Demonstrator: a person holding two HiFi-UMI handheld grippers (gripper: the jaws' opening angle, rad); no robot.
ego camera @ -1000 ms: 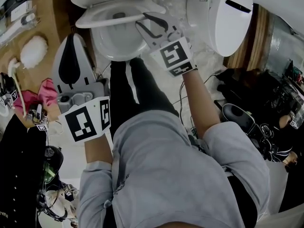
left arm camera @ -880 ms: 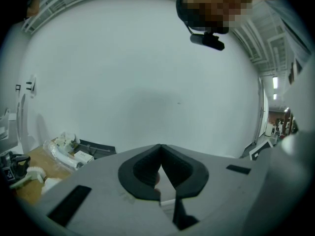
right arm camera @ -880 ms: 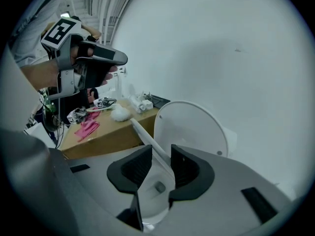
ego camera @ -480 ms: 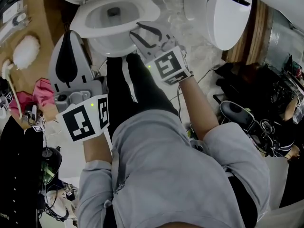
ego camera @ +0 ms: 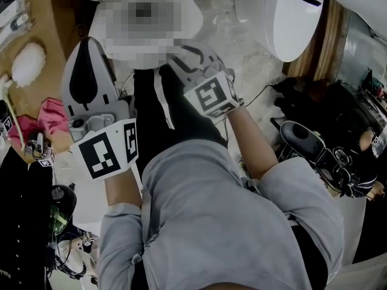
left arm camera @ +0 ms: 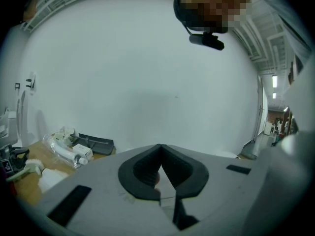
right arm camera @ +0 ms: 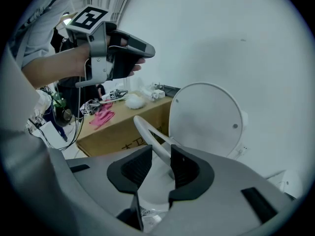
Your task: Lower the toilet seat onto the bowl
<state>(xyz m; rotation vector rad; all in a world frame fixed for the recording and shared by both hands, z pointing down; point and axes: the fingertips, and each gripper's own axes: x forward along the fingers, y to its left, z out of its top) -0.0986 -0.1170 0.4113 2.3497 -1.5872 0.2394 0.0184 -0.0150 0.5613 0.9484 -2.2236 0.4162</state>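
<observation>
One toilet seat [right arm camera: 149, 132] in right tool [right arm camera: 160, 152]

White toilet seat [right arm camera: 148, 132] — ring-shaped, tilted, half-raised.

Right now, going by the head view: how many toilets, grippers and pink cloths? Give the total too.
Toilets: 2, the near toilet and the second toilet
Grippers: 2, the left gripper shut on nothing, the right gripper on the toilet seat
Pink cloth: 1
Total: 5

The toilet seat [right arm camera: 147, 131] is white, the right gripper [right arm camera: 159, 152] grey with black jaws.
</observation>
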